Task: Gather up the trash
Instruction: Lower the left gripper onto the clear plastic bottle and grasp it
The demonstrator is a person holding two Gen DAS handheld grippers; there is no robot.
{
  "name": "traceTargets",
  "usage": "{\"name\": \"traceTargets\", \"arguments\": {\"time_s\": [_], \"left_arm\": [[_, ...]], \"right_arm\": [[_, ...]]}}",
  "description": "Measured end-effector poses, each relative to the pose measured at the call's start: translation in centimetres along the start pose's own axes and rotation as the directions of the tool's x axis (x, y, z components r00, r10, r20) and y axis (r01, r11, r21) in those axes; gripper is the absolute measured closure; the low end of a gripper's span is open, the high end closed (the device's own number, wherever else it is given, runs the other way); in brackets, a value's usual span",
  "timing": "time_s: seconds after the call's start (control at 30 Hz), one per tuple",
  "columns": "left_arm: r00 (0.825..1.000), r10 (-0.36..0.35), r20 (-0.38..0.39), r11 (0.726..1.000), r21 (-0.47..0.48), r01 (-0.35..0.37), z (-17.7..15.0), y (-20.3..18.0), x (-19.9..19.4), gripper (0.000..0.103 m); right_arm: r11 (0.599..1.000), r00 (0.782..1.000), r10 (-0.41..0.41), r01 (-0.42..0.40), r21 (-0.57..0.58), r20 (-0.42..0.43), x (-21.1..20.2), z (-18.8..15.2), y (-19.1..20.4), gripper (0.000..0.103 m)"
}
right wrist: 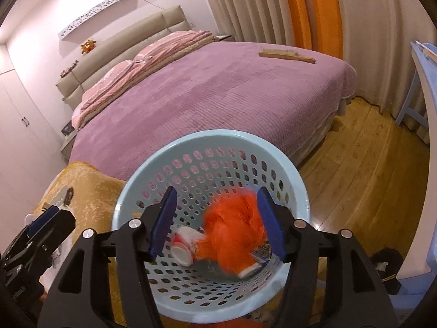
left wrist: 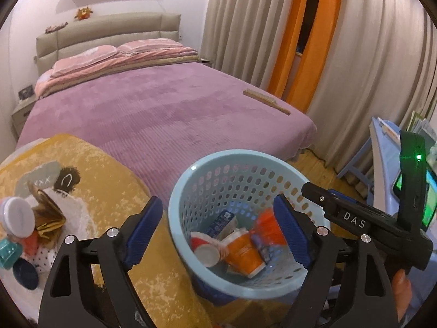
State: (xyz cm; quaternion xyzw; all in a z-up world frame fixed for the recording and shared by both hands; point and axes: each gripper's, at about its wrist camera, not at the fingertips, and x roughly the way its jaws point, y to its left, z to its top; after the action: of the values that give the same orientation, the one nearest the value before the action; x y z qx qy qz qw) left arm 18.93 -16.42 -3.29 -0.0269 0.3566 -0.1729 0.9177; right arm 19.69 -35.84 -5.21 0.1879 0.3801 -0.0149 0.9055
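A: Left wrist view, status?
B: Left gripper point(left wrist: 218, 229) released, nothing between its pads. It hangs over the basket point(left wrist: 188, 180), which holds cups point(left wrist: 243, 251) and a carton point(left wrist: 221, 222). More clutter point(left wrist: 19, 227) lies on the yellow blanket point(left wrist: 109, 169).

A: Right wrist view?
B: Right gripper point(right wrist: 217, 222) released, above the same basket point(right wrist: 300, 191). A blurred orange wad point(right wrist: 235, 224) sits between the pads; contact cannot be told.

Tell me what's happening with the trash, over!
Left gripper open, empty. Right gripper open over the blue basket, orange crumpled bag blurred between its fingers, not pinched. Cups, cartons already inside. Nothing in the way.
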Motion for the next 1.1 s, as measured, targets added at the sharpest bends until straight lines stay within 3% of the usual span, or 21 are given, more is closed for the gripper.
{"name": "traceTargets", "arguments": {"time_s": [0.3, 0.53, 0.67, 0.83, 1.0, 1.1], "left_arm": [[0.997, -0.019, 0.077, 0.999, -0.038, 0.022, -0.8, 1.9, -4.9, 0.021], [0.986, 0.080, 0.145, 0.994, -0.088, -0.068, -2.0, 4.6, -9.6, 0.021], [0.974, 0.163, 0.158, 0.983, -0.116, -0.145, -3.1, 7.1, -11.8, 0.015], [0.947, 0.282, 0.154, 0.944, -0.220, -0.245, -4.1, 11.9, -14.1, 0.015], [0.893, 0.429, 0.136, 0.866, -0.345, -0.363, -5.1, 17.1, -16.5, 0.015], [0.884, 0.459, 0.088, 0.827, -0.406, -0.389, -5.5, 20.2, -16.8, 0.015]], "right_arm": [[0.998, 0.997, 0.061, -0.059, -0.034, 0.052, -3.0, 0.2, 2.5, 0.045], [0.983, 0.987, 0.144, -0.134, -0.124, 0.077, -5.0, -1.0, 7.5, 0.044], [0.963, 0.974, 0.221, -0.209, -0.170, 0.055, -5.6, -2.0, 10.5, 0.042], [0.935, 0.957, 0.290, -0.281, -0.215, 0.015, -5.7, -3.3, 13.7, 0.041], [0.917, 0.951, 0.308, -0.306, -0.254, -0.032, -5.0, -5.0, 16.3, 0.039], [0.906, 0.947, 0.313, -0.320, -0.276, -0.069, -4.2, -6.0, 17.9, 0.039]]}}
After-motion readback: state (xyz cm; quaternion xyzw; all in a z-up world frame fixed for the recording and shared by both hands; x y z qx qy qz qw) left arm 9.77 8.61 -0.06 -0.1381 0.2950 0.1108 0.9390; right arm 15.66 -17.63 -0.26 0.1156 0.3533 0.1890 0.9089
